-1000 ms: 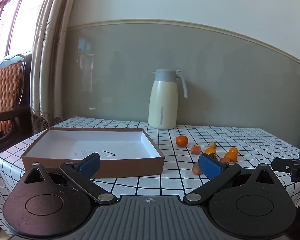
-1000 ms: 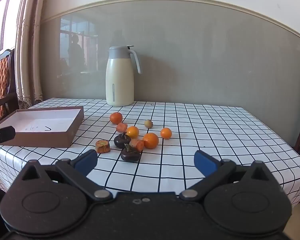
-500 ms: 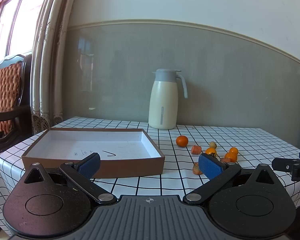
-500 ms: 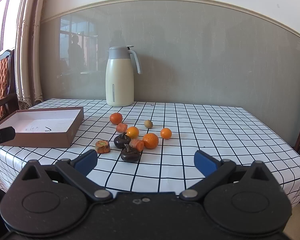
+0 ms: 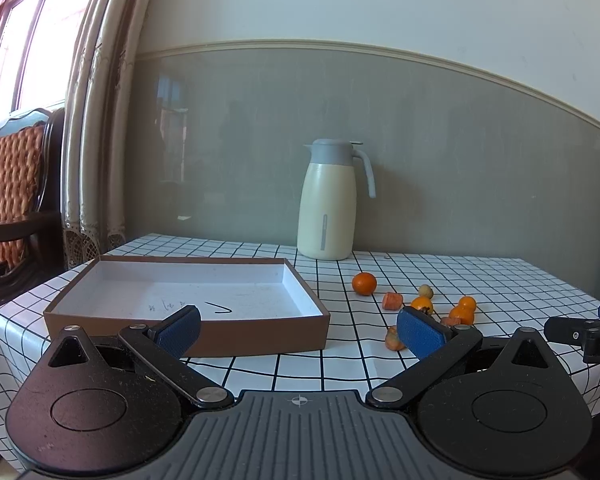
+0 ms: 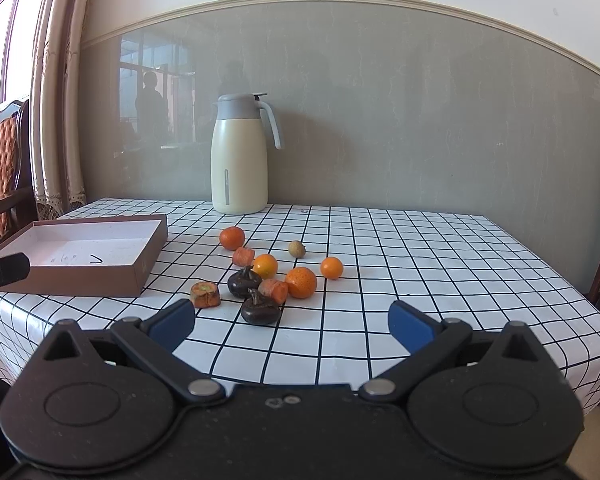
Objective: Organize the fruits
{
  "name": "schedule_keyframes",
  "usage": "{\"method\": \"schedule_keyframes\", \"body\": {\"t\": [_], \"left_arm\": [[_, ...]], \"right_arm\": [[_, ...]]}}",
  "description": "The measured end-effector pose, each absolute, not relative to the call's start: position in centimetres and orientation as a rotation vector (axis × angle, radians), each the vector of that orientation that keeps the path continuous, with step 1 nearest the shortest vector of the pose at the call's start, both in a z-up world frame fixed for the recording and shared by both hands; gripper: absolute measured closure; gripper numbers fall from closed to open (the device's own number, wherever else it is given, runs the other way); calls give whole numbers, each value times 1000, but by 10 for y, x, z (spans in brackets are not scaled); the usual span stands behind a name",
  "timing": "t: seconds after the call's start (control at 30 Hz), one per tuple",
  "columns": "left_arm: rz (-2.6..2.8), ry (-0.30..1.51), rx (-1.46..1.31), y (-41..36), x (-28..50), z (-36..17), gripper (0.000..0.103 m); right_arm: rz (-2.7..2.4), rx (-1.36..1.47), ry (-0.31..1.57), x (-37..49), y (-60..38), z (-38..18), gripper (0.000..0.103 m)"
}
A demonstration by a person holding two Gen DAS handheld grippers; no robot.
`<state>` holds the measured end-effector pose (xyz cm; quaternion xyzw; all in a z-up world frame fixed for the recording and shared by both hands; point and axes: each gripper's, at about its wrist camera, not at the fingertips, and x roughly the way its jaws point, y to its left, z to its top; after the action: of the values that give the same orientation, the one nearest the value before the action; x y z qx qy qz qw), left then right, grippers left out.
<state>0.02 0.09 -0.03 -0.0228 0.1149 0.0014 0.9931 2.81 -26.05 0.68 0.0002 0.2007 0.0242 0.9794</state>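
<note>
Several small fruits lie in a loose cluster on the checked tablecloth: orange tangerines, two dark brown fruits, cut carrot-like chunks and a small tan fruit. A brown cardboard box with a white inside stands empty to their left, also seen as the box in the right wrist view. My left gripper is open in front of the box. My right gripper is open just short of the cluster. Neither holds anything.
A cream thermos jug with a grey lid stands at the back by the wall. A wooden chair with an orange cushion is left of the table, near curtains. The table's front edge is close below both grippers.
Both views have shifted very slightly; the grippers stay open and the fruits and box have not moved.
</note>
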Motion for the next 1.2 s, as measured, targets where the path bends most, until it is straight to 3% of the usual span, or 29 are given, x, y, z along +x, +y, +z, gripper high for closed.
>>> {"method": "schedule_keyframes", "body": {"t": [1.2], "left_arm": [[1, 228, -47, 3, -2, 1, 0]], "right_arm": [[47, 2, 402, 27, -261, 8, 6]]}}
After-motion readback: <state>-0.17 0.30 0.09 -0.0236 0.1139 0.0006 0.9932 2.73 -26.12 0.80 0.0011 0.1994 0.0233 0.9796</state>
